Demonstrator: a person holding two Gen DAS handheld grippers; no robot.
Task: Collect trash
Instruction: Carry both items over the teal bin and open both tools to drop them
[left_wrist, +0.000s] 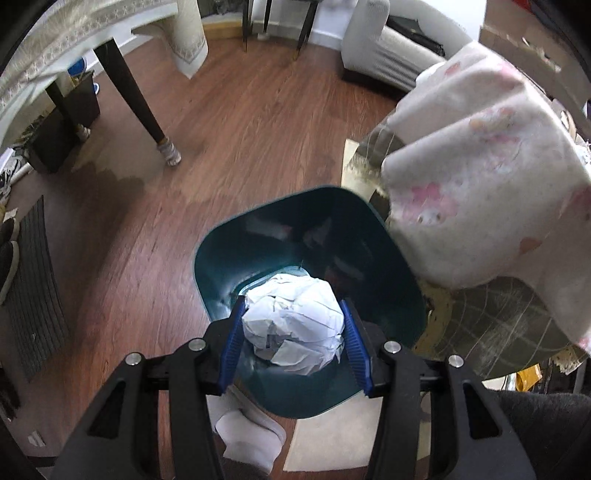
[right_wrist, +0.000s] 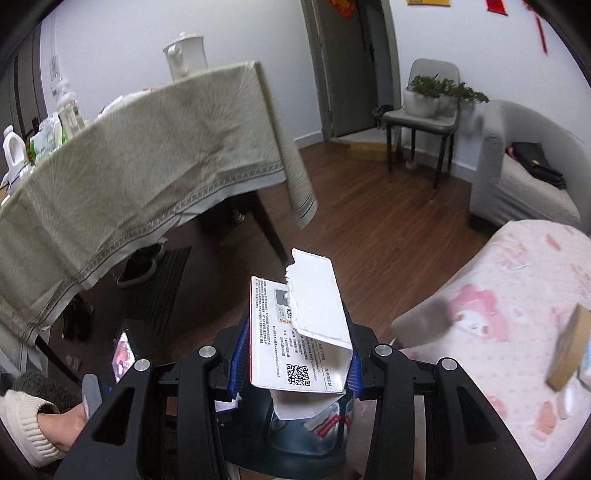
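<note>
Left wrist view: the left gripper is partly closed on a crumpled paper ball, its blue pads pressing the ball's two sides. The ball looks very light and soft; it gives under pressure, so a hold across its widest part, as here, should be secure without much squeeze, and it is not fragile. Directly beyond and below the fingertips sits the teal bin, its open mouth facing up, with some pale scraps visible inside. The ball hangs over that mouth, so letting go here would likely drop it in. The claw points steeply downward at the floor. To its right a pink-patterned cloth drapes over a low round table; a white sock shows just under the claw.

Right wrist view: the right gripper is partly closed on a torn white carton, gripped by its lower side walls. The carton is light, thin card, stiff along its folds but easily crushed, and the ragged upper edge offers poor purchase, so the low grip seems the better one. It stands up ahead of the fingertips. Below the claw is the bin with paper scraps in it. The claw tilts moderately downward, toward a cloth-covered table well ahead and left.
</note>
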